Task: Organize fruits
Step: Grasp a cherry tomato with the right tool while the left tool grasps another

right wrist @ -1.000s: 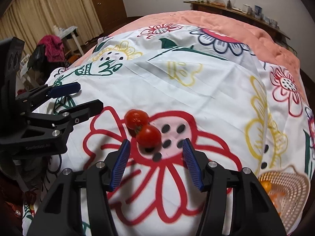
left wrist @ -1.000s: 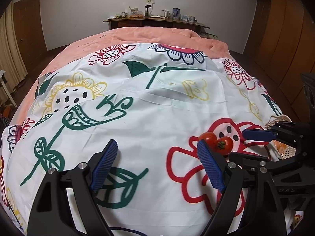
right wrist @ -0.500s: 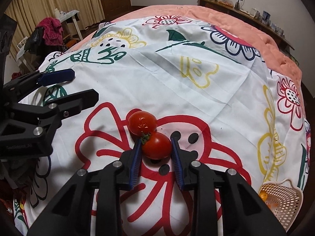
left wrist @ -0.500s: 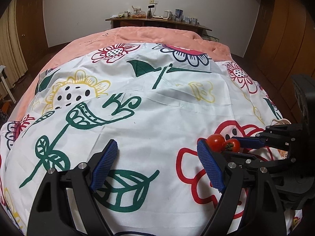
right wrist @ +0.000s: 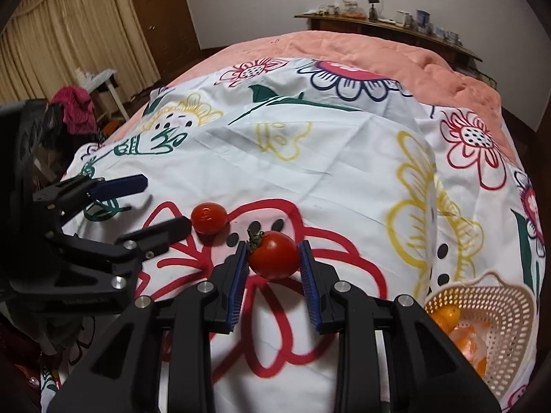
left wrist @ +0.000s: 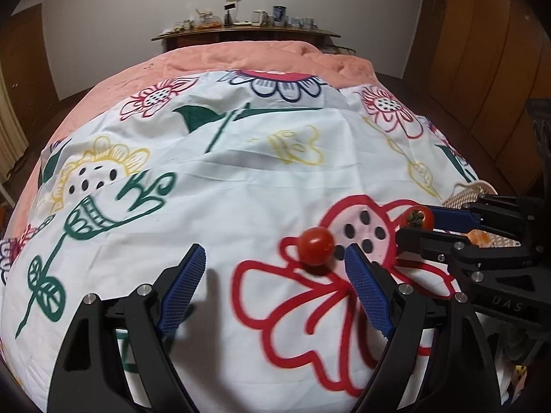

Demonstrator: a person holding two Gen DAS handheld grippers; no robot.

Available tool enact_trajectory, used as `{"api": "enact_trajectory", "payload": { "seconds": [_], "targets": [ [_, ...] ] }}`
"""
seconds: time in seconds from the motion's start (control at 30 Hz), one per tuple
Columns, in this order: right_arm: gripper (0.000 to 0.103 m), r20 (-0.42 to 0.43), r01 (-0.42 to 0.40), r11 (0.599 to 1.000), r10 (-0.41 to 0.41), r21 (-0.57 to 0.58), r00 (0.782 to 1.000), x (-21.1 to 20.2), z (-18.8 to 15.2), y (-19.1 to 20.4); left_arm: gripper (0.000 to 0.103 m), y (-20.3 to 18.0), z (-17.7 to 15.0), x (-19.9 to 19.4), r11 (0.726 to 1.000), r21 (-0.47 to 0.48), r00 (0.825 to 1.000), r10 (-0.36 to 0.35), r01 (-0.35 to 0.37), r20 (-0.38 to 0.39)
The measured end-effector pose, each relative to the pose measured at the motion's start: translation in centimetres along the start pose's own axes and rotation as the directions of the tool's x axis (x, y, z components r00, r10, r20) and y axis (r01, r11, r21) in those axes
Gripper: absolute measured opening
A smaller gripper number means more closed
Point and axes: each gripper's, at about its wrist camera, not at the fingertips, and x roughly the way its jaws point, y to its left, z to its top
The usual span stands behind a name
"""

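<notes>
Off to the left, the left gripper [right wrist: 165, 206] hangs over the flowered sheet [right wrist: 310, 179] with its blue pads spread wide and nothing between them; 1 loose tomato [right wrist: 208, 218] lies on the sheet just off the tip of its nearer finger. Beside that, the right gripper [right wrist: 273, 263] has its 2 pads pinched on the second tomato [right wrist: 274, 254], green stem turned up and to the left, raised a little above the red flower print. Over at the right edge of the bed sits the perforated basket [right wrist: 506, 313] with orange fruit [right wrist: 447, 316] in it
</notes>
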Motion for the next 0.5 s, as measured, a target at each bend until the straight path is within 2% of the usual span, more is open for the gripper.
{"api": "enact_trajectory", "payload": {
  "seconds": [0.13,0.27,0.33,0.4,0.43,0.5],
  "targets": [
    [0.030,0.019,-0.011,0.999,0.011,0.030,1.000,-0.5,-0.4,-1.0,0.083,-1.2,0.4,1.2,0.999,0.034,0.999,-0.013,0.015,-0.042],
    [0.030,0.031,-0.021,0.998,0.020,0.053,0.999,-0.6,-0.8,-1.6,0.072,-1.8,0.7,2.7,0.998,0.055,0.995,-0.025,0.031,-0.095],
    [0.030,0.036,-0.029,0.997,0.027,0.067,0.999,-0.7,-1.0,-1.9,0.066,-1.9,0.9,3.0,0.998,0.068,0.995,-0.010,0.017,-0.096],
    [0.030,0.040,-0.036,0.996,0.033,0.080,0.999,-0.7,-1.1,-2.3,0.053,-2.0,1.0,3.2,0.997,0.075,0.995,-0.013,0.021,-0.098],
    [0.030,0.044,-0.038,0.996,0.034,0.085,0.998,-0.8,-1.1,-2.4,0.052,-2.1,1.0,3.3,0.997,0.075,0.995,-0.009,0.017,-0.097],
    [0.030,0.054,-0.040,0.995,0.035,0.096,0.998,-1.0,-1.2,-2.6,0.042,-2.1,1.0,3.2,0.997,0.081,0.995,-0.011,0.019,-0.095]
  ]
}}
